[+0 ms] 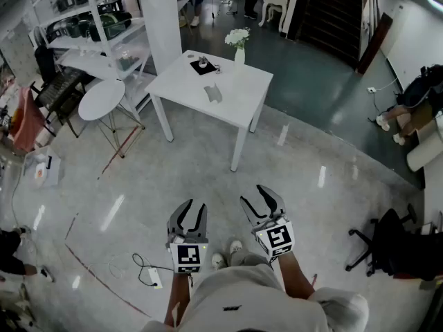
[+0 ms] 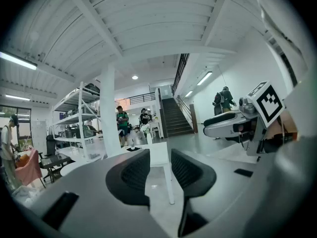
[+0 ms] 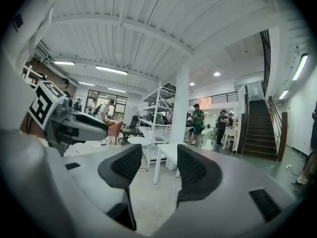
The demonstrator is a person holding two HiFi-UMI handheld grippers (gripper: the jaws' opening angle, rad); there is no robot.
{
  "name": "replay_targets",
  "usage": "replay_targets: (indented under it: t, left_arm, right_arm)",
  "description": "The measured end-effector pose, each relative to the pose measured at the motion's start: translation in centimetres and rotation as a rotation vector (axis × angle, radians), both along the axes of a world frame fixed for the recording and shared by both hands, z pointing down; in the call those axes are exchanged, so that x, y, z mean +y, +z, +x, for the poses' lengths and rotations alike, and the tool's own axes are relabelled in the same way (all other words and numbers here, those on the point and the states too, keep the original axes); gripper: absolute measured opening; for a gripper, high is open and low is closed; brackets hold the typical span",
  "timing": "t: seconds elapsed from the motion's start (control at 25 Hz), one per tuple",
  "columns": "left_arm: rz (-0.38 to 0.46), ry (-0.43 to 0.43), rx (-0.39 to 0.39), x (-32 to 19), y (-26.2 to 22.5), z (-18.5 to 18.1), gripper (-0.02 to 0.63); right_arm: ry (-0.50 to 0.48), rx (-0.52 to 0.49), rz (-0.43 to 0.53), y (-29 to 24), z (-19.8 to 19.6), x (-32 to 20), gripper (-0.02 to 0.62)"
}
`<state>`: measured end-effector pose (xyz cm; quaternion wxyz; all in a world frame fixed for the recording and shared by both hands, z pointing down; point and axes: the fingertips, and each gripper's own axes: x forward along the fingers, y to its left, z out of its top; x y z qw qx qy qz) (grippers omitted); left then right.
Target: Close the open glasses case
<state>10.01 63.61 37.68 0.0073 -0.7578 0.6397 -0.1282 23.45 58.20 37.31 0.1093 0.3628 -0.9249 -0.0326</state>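
Note:
The white table stands well ahead of me across the floor. A small grey object, apparently the open glasses case, lies near its middle; it is too small to make out in detail. Both grippers hang in the air in front of my body, far from the table. My left gripper is open with nothing between its jaws, as the left gripper view also shows. My right gripper beside it is open and empty too, its dark pads standing apart in the right gripper view.
On the table are a vase of white flowers and a black mat with a small item on it. A round white side table and shelving stand to the left. An office chair is at the right, and a cable lies on the floor.

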Motion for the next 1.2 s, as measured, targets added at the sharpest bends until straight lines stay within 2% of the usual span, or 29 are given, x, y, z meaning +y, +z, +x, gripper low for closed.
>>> replay_targets:
  t: [0.24, 0.56, 0.88, 1.2]
  left_arm:
    - [0.009, -0.004, 0.002, 1.4, 0.0, -0.9, 0.144]
    - [0.007, 0.003, 0.001, 0.2, 0.3, -1.5, 0.138]
    - [0.007, -0.016, 0.015, -4.4, 1.0, -2.5, 0.132]
    - [0.006, -0.037, 0.012, -10.7, 1.6, -2.6, 0.121]
  right_arm:
    - [0.030, -0.046, -0.021, 0.0, -0.7, 1.7, 0.227]
    - [0.012, -0.041, -0.035, 0.9, -2.0, 0.8, 0.227]
    - [-0.029, -0.014, -0.046, 1.7, -3.5, -3.2, 0.227]
    - [-0.047, -0.025, -0.050, 2.1, -3.7, -9.9, 0.224]
